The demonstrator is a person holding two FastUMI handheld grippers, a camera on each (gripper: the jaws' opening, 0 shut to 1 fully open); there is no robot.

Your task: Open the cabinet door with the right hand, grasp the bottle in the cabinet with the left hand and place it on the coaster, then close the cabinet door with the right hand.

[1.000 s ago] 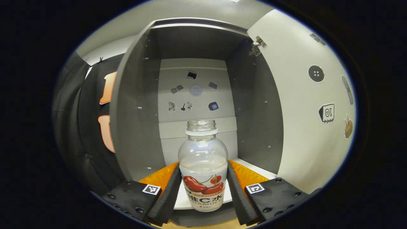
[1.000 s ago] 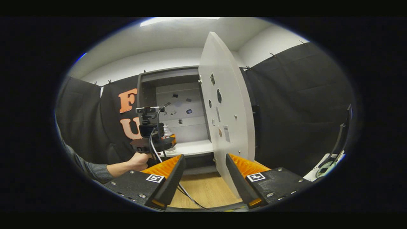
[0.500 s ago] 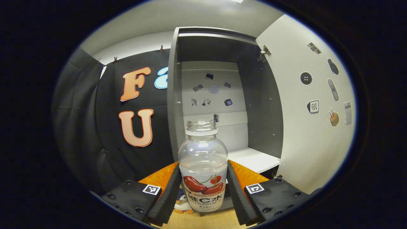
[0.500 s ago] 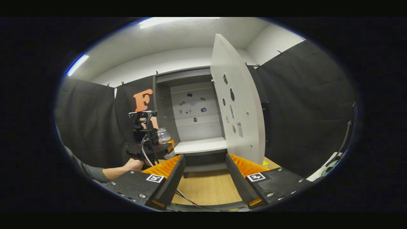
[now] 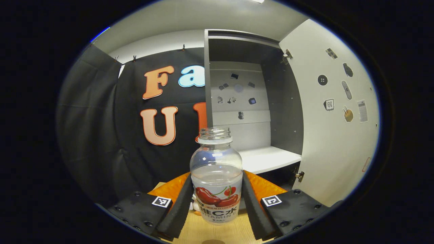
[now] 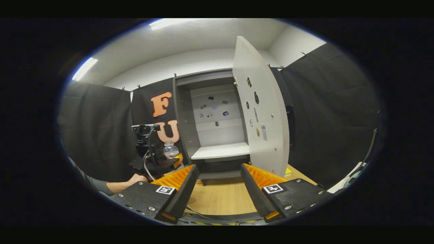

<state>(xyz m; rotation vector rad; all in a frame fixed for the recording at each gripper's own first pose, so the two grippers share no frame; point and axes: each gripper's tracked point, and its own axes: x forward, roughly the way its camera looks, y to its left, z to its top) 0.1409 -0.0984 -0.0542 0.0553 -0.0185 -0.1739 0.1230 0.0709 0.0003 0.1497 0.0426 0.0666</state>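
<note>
Change since earlier frame: bottle (image 5: 216, 176) now sits clear of the cabinet (image 5: 244, 101), out over the wooden table (image 5: 217, 234); a second ago I had it at the shelf's front edge. My right gripper has backed away from the door.
Bottle, axis: long axis vertical, upright; open neck points up, base down, printed label faces my left camera.
Bottle, location: between the fingers of my left gripper (image 5: 216, 203), in front of and left of the cabinet opening; in the right gripper view it shows as a small clear shape (image 6: 170, 149) beside the cabinet's left wall.
Left gripper: clamped on the bottle, both fingers (image 5: 181, 203) pressing its lower body on either side.
Right gripper (image 6: 217, 189): fingers spread apart, holding nothing, above the table, facing the cabinet.
Cabinet door (image 6: 264, 112): swung open, hinged on the right side, stickers on its inner face.
Shelf (image 5: 268, 158): white, bare.
Hand (image 6: 135, 179): grips the left gripper's handle, grey sleeve behind it.
</note>
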